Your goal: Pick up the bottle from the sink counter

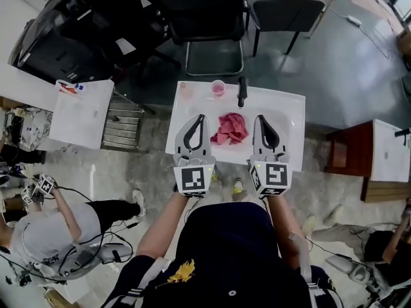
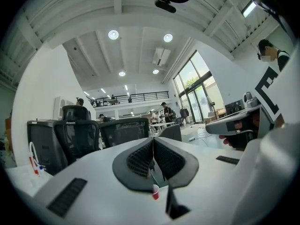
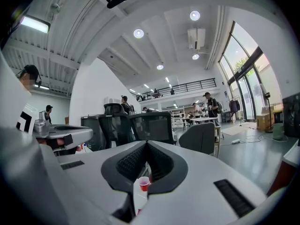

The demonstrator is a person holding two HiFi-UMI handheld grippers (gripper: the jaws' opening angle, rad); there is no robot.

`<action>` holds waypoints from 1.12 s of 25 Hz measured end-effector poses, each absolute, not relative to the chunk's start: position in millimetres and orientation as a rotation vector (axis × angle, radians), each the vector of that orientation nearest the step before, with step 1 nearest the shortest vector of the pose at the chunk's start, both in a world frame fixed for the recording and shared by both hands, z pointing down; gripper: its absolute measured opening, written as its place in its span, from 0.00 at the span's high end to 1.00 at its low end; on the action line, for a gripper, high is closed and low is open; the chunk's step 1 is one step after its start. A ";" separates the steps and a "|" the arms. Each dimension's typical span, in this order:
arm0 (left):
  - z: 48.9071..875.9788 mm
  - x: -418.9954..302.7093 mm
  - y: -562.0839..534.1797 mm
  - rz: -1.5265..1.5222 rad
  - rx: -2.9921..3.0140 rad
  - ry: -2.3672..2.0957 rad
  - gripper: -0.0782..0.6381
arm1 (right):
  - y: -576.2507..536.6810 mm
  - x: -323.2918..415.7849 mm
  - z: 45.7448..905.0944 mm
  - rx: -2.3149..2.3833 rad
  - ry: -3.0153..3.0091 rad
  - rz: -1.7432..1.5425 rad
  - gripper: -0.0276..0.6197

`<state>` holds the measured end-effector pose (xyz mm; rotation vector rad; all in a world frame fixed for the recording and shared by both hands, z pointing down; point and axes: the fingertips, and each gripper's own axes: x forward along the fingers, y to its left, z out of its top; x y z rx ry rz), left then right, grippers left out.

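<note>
The white sink counter (image 1: 289, 104) lies just ahead of me in the head view. A pale, see-through bottle (image 1: 186, 92) stands at its back left corner, with a small pink cup (image 1: 218, 88) to its right and a black faucet (image 1: 242, 90) further right. A pink cloth (image 1: 231, 128) lies in the basin. My left gripper (image 1: 201, 117) and right gripper (image 1: 260, 117) hover side by side over the near half of the sink, either side of the cloth, both shut and empty. Each gripper view shows its jaws closed together (image 2: 153, 140) (image 3: 146, 144) and the cup (image 2: 155, 191) (image 3: 144, 183) beyond them.
Black office chairs (image 1: 205, 18) stand behind the sink. A white table (image 1: 82, 111) and a metal grate (image 1: 122, 127) are to the left, a wooden table (image 1: 379, 153) to the right. A person (image 1: 58, 230) sits on the floor at the lower left.
</note>
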<state>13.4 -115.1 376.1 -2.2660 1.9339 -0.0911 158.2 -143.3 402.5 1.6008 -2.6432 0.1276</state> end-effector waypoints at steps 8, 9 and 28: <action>386.1 -46.5 -124.9 -0.121 -2.264 1.954 0.86 | -159.4 100.1 403.5 1.584 -2.643 0.122 0.92; 389.7 -53.1 -126.4 -0.140 -2.264 1.944 0.86 | -162.1 92.9 403.3 1.579 -2.644 0.117 0.92; 419.9 -161.4 -152.9 -0.102 -2.325 2.029 0.86 | -182.7 -36.6 426.6 1.408 -2.644 0.108 0.92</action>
